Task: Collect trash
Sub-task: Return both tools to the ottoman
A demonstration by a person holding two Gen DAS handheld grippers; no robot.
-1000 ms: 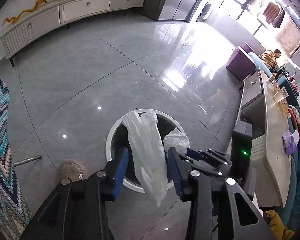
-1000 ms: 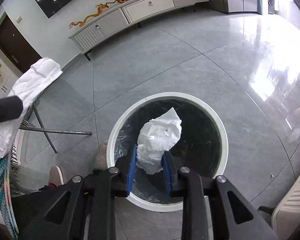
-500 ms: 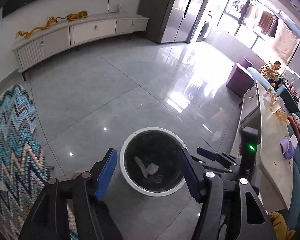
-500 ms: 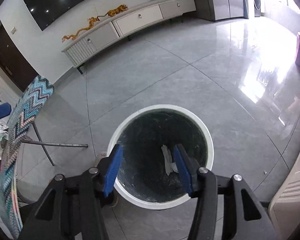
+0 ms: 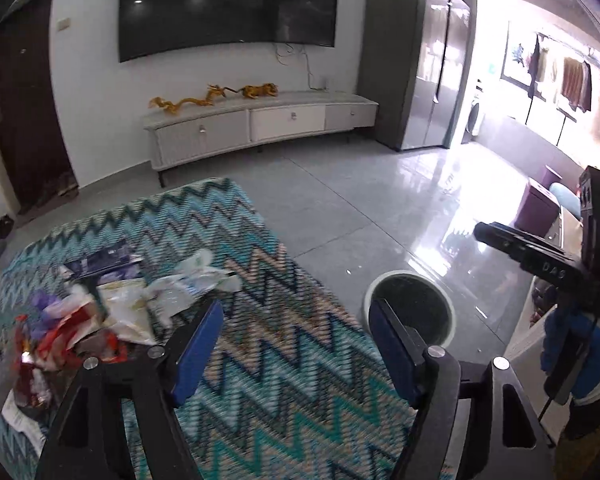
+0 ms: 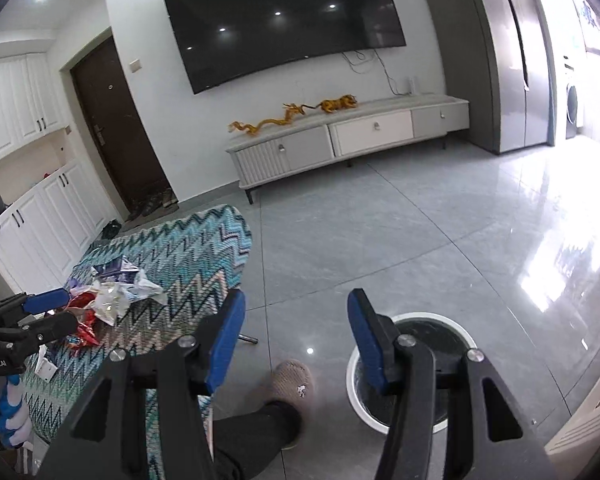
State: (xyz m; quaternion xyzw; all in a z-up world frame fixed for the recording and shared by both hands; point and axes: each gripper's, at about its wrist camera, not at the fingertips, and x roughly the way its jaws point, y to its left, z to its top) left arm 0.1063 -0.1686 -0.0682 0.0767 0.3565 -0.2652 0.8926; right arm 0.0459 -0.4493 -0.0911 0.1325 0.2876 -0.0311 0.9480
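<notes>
- left wrist view: left hand-held gripper [image 5: 296, 344] is empty, its jaws opening wide above the zigzag-covered surface [image 5: 268, 360].
- right hand-held gripper [image 6: 296, 336] stands partly open, nothing between its jaws, above the floor beside the bin [image 6: 458, 326].
- trash pile [image 5: 100, 312] lies on the surface's left part, well apart from the bin.
- handling, judged: wrappers and thin bags are light, soft, slippery. pinch a crumpled fold, not a flat sheet.
</notes>
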